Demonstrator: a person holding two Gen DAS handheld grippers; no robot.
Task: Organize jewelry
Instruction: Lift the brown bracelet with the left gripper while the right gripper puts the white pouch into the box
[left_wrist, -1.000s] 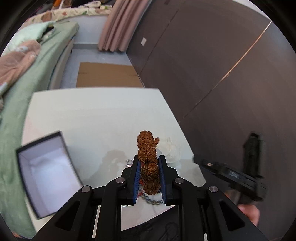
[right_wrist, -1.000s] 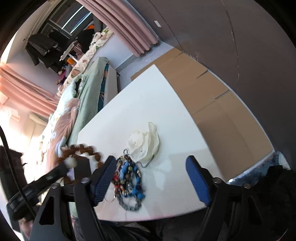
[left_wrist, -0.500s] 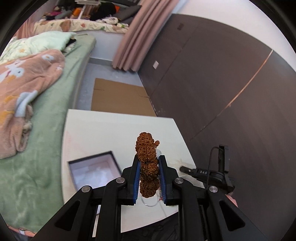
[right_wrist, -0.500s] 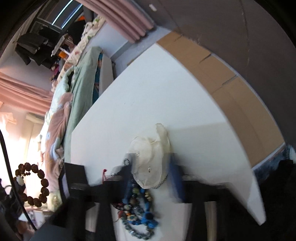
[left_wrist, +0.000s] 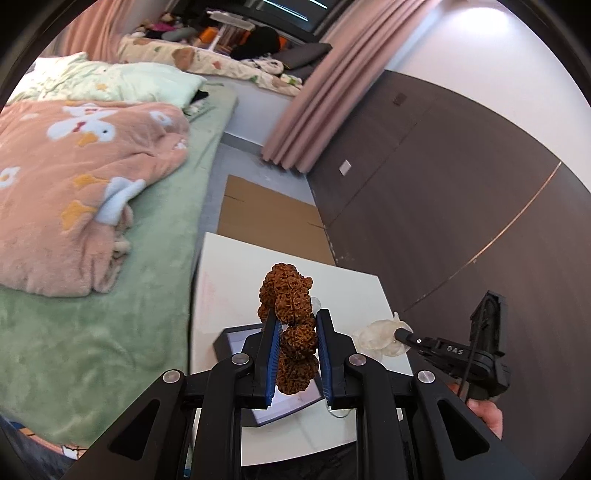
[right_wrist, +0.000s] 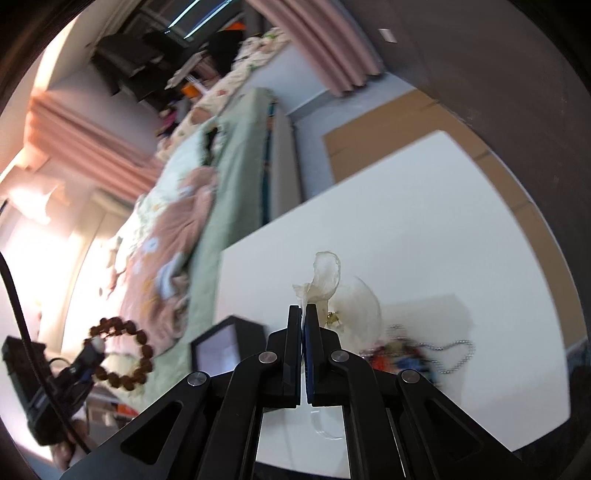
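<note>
We have the left hand-held gripper (left_wrist: 294, 354) clamped on the brown bead bracelet (left_wrist: 291, 332), lifted above the open box (left_wrist: 236, 341) on the counter (left_wrist: 229, 273), likely so it can drop in. Our right hand-held gripper (right_wrist: 302, 325) is clenched on a clear plastic pouch (right_wrist: 325, 277), raised off the bead necklaces (right_wrist: 406, 354) left on the counter.

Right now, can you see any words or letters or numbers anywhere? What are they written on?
"DAS": white letters on the black body of the right gripper, seen from the left wrist camera.
Nothing else can be read: the open box, the white table and the brown bead bracelet show no writing, and the small plate on the dark wall looks blank.
</note>
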